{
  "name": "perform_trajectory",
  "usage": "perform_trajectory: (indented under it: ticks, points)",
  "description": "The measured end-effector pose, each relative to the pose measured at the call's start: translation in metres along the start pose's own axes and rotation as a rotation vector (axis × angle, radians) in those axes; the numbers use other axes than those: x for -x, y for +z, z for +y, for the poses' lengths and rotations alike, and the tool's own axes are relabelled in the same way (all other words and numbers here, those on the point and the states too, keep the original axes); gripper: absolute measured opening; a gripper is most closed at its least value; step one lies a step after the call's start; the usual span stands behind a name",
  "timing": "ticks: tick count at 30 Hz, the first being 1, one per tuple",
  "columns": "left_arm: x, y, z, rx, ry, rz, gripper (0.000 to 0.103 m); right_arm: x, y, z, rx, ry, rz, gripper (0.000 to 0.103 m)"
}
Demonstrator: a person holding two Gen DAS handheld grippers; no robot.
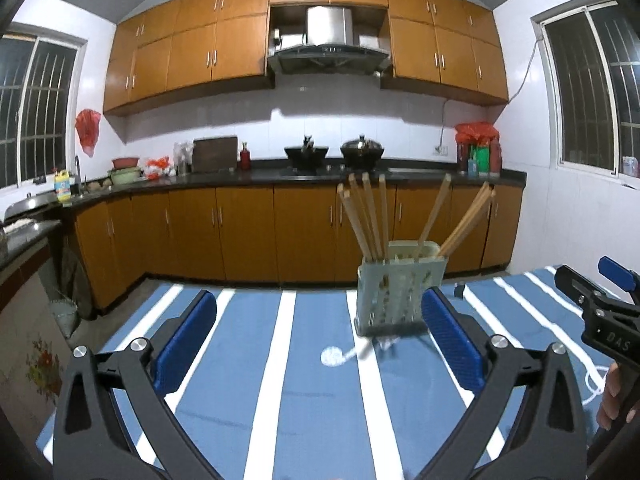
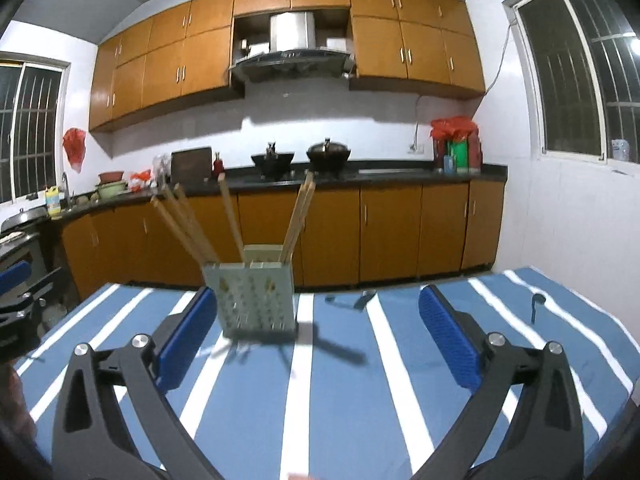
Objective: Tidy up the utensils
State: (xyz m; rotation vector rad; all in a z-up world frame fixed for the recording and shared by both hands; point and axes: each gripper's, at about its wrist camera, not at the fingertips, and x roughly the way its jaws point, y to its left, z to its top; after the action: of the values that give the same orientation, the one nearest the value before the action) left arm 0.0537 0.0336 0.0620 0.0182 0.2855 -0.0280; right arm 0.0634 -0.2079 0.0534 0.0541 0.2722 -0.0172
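Left hand-held gripper (image 1: 320,344) hovered low over the striped table (image 1: 256,400), fingers spread wide, nothing between them. Right hand-held gripper (image 2: 316,340) likewise released and empty above the same cloth.

Landmark: pale perforated utensil holder (image 1: 400,292), standing upright on the table just beyond both sets of blue pads (image 1: 452,344). Wooden chopsticks (image 1: 364,216) stood in it, fanned left and right.

Just past the holder, to its right, two dark spoons (image 2: 366,299) lay on the cloth; a third (image 2: 536,304) lay well right of it.

Behind the holder: orange cabinets (image 2: 328,232), two woks (image 1: 362,150) on the stove.
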Motion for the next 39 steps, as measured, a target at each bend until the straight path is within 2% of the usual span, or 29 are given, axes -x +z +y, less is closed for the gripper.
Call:
perform_trajectory:
  ticks: [5,20,39]
  points:
    - [0.0,-0.023,-0.003,0.013,-0.009,0.042,0.101,0.003,-0.015,0.008,0.018,0.016,0.04,0.099]
    - [-0.001,-0.06,-0.01,-0.009,-0.002,0.131,0.101,-0.002,-0.053,0.015,0.058,0.008,0.151,0.099]
    - [0.002,-0.065,-0.011,-0.007,-0.011,0.148,0.101,0.0,-0.062,0.011,0.055,0.001,0.169,0.099]
